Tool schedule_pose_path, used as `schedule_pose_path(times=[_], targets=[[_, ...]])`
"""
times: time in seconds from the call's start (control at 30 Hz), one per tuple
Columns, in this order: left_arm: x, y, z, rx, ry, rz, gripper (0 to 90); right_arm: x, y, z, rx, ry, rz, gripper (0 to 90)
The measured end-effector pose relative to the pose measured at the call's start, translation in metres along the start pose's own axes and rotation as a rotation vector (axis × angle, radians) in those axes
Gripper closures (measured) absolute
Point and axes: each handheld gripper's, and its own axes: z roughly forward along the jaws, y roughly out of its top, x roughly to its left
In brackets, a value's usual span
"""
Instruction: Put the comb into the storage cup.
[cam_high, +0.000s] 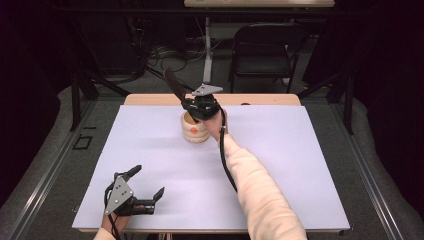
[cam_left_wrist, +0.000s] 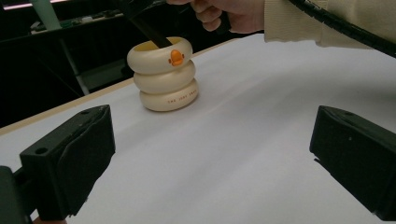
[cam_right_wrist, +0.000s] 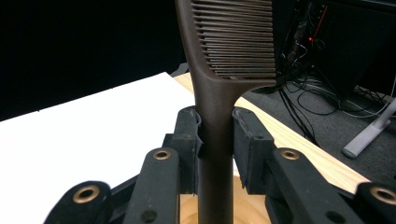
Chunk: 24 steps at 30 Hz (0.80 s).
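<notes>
Near the counter's (cam_high: 150, 200) front-left corner, the left gripper (cam_high: 148, 188) is resting with fingers apart. Toward the far edge's middle, the right gripper (cam_right_wrist: 215, 135) is clamping a dark comb (cam_right_wrist: 219, 93), its handle dipping into a cream holder (cam_high: 194, 128).

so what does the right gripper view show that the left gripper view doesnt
The right gripper view shows the comb's teeth and the right gripper with its fingers clamped on the comb's handle. The left gripper view shows the cream holder's stacked rings and orange duck face, plus the left gripper open on bare white table. Both share the comb, the holder and the table.
</notes>
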Motion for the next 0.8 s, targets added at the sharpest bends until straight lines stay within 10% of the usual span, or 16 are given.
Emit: schedule_pose_path(times=[0.8], targets=[[0.0,-0.0002,0.0002,0.001,-0.001,-0.003,0.2,-0.0038,-0.0101,0.002,0.023,0.0,0.003,72.0]])
